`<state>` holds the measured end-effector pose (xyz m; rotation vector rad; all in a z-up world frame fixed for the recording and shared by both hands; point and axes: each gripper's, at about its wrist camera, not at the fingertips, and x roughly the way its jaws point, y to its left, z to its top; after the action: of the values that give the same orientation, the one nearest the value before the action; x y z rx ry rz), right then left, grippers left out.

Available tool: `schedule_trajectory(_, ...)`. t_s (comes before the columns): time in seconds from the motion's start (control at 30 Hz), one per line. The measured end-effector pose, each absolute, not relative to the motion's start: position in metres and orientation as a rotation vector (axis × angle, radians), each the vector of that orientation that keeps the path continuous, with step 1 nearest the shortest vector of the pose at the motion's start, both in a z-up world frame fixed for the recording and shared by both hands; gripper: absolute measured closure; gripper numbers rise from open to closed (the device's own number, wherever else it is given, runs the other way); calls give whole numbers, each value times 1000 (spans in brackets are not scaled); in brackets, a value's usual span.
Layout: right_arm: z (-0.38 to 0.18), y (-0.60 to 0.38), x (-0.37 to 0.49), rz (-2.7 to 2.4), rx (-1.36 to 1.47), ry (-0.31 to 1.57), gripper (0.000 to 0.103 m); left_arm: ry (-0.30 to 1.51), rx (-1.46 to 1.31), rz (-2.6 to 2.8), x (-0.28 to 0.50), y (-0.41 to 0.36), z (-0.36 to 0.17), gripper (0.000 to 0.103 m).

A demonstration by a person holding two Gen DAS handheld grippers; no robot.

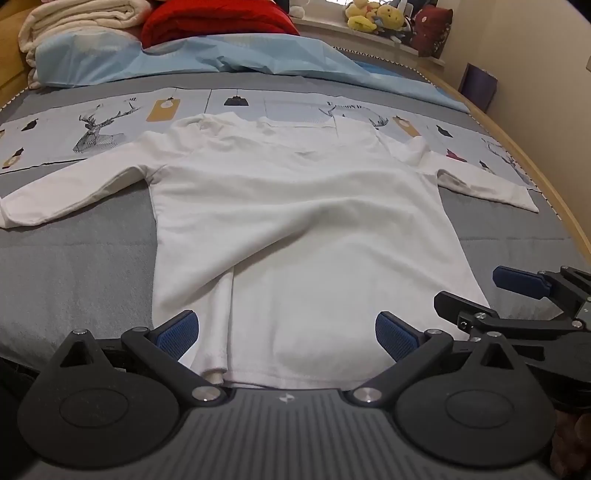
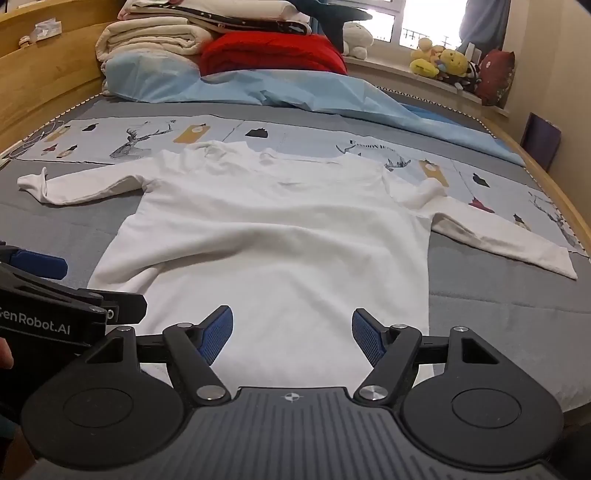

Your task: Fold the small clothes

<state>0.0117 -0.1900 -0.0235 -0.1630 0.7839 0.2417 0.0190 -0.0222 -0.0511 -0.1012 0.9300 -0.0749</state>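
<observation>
A small white long-sleeved shirt [image 1: 295, 221] lies flat on the grey bed cover, hem toward me, collar far, both sleeves spread out sideways. It shows the same way in the right wrist view [image 2: 280, 240]. A lengthwise crease runs near its left hem. My left gripper [image 1: 286, 332] is open and empty, hovering at the left part of the hem. My right gripper [image 2: 291, 336] is open and empty at the right part of the hem. The right gripper's fingers [image 1: 517, 282] show at the right edge of the left wrist view.
A light blue sheet [image 1: 207, 62], a red blanket [image 1: 218, 26] and folded cream blankets [image 2: 155, 37] pile at the bed's far end. Plush toys [image 2: 443, 61] sit on the window sill. A wooden bed frame [image 2: 40, 88] runs along both sides.
</observation>
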Motion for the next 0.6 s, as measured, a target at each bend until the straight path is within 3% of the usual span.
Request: schedule_trajectory(0.6,-25,-189,15,235,-160,781,30,944,-103,-69,20,-25,-55,1)
